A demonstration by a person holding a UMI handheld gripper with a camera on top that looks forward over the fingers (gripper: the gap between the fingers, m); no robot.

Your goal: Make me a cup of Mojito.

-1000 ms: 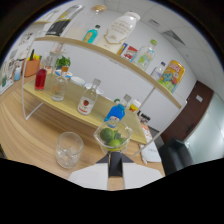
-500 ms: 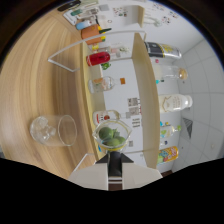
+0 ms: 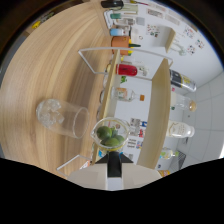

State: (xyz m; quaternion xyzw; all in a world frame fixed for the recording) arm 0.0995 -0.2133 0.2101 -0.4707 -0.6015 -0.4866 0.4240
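Observation:
A small clear cup of green lime pieces point(image 3: 109, 134) sits right at my fingertips, and my gripper point(image 3: 113, 161) is shut on its base. The whole view is rolled far over, so the cup is tipped on its side. Just beside the cup's mouth, on the wooden table point(image 3: 55, 65), is a clear tumbler point(image 3: 62, 117) with ice cubes in its bottom. The cup's rim nearly touches the tumbler. The lime pieces are still inside the cup.
Beyond the cup, a two-tier wooden shelf point(image 3: 155, 100) on white wire legs carries a red bottle point(image 3: 126, 70), a clear bottle point(image 3: 125, 94), an orange container point(image 3: 120, 42) and a white bottle point(image 3: 178, 130). A white wall lies behind it.
The view has rolled further round, tipping the lime cup more steeply towards the tumbler. The tumbler now lies closer to the cup's rim.

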